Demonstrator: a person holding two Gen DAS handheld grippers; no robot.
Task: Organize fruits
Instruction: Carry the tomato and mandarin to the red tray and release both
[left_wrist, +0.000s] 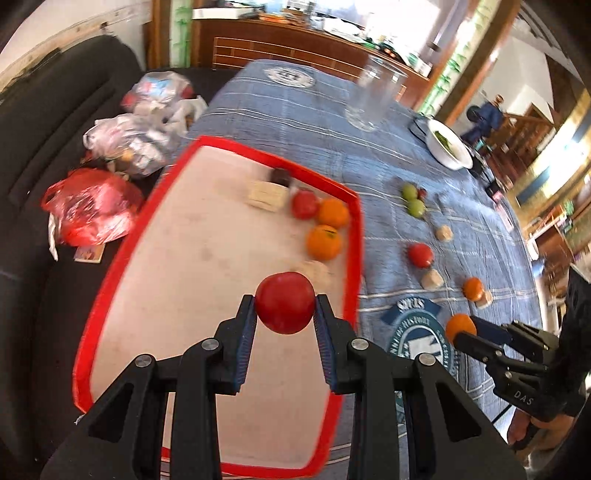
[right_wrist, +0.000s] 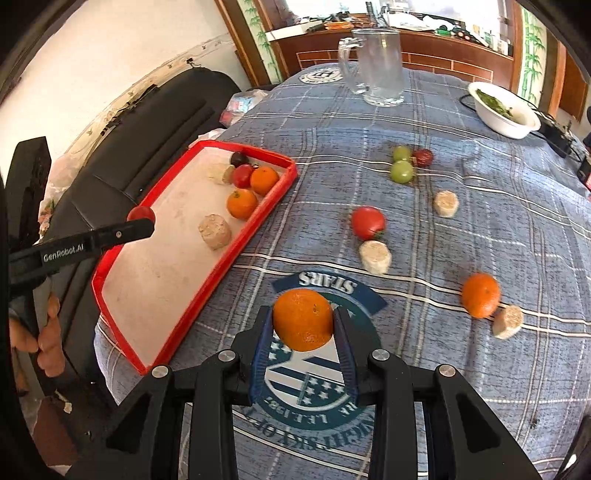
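Note:
My left gripper (left_wrist: 285, 306) is shut on a red tomato (left_wrist: 285, 302) and holds it above the red-rimmed tray (left_wrist: 349, 258); it also shows in the right wrist view (right_wrist: 142, 221). My right gripper (right_wrist: 303, 325) is shut on an orange (right_wrist: 303, 319), held above the blue checked cloth to the right of the tray; it shows in the left wrist view (left_wrist: 461, 330). In the tray lie two oranges (right_wrist: 242, 204), a red tomato (right_wrist: 242, 175), a dark fruit (right_wrist: 239, 158) and beige pucks (right_wrist: 215, 232).
On the cloth lie a red tomato (right_wrist: 367, 221), an orange (right_wrist: 480, 295), two green fruits (right_wrist: 402, 170), a dark red fruit (right_wrist: 423, 157) and several beige pucks (right_wrist: 375, 256). A glass mug (right_wrist: 376, 68) and a white bowl (right_wrist: 504, 110) stand farther back. A black sofa (left_wrist: 55, 129) holds plastic bags.

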